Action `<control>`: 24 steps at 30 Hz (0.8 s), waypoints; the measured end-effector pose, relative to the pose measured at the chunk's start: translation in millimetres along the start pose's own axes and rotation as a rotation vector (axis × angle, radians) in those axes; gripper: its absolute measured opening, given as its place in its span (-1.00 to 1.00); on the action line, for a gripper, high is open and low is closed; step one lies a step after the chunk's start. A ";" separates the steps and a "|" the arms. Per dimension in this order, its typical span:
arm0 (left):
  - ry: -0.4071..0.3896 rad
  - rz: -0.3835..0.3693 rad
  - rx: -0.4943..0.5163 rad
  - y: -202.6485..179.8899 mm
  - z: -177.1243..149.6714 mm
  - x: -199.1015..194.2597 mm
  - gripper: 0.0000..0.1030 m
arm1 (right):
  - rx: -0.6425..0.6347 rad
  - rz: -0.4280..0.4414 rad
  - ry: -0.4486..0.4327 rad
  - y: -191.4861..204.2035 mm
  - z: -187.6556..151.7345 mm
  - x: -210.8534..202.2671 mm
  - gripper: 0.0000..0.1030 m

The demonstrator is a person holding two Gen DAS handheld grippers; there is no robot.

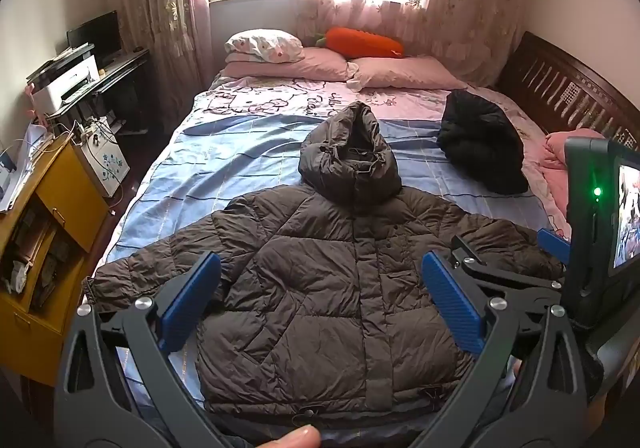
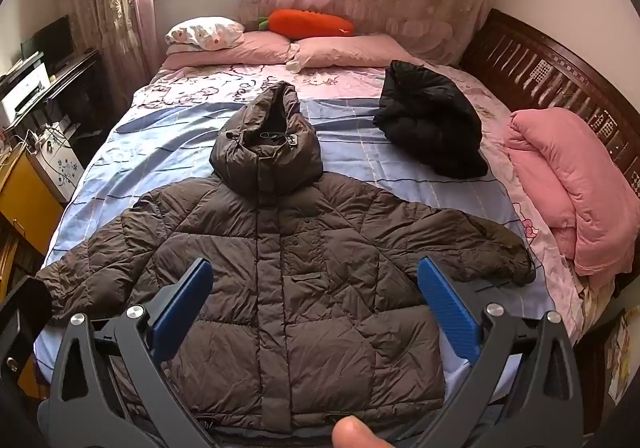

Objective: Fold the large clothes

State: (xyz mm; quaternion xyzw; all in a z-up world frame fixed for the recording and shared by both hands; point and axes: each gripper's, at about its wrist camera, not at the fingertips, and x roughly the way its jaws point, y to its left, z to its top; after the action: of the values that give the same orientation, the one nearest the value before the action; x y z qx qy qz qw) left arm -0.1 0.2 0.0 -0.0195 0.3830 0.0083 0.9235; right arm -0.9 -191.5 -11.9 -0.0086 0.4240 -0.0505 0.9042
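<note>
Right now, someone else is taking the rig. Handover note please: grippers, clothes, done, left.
Left gripper: open, empty, above the brown jacket.
Right gripper: open, empty, also above it.
Brown jacket: spread flat on the bed, front up, closed, sleeves out to both sides, hood toward the pillows.
Black jacket: bundled on the bed, far right of the hood.
Done: brown jacket laid out; no fold on it yet. I cannot tell whether the black one is folded or just heaped.
Left: fold sleeves in, then hood and body; check the black one.
</note>
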 end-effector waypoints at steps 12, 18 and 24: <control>0.001 0.000 0.003 1.2 1.4 -0.5 0.96 | -0.001 -0.001 0.000 0.9 -0.4 0.3 0.97; 0.002 -0.002 0.002 2.0 1.8 -0.1 0.96 | -0.003 0.001 0.001 2.1 -0.7 0.4 0.97; 0.001 -0.002 0.003 11.6 29.2 -9.9 0.96 | -0.004 0.000 0.000 4.0 -1.4 0.3 0.97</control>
State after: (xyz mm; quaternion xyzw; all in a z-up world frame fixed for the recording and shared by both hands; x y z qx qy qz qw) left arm 13.2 13.0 27.3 -0.0185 0.3837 0.0065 0.9233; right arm -1.4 -187.5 -13.2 -0.0107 0.4240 -0.0496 0.9042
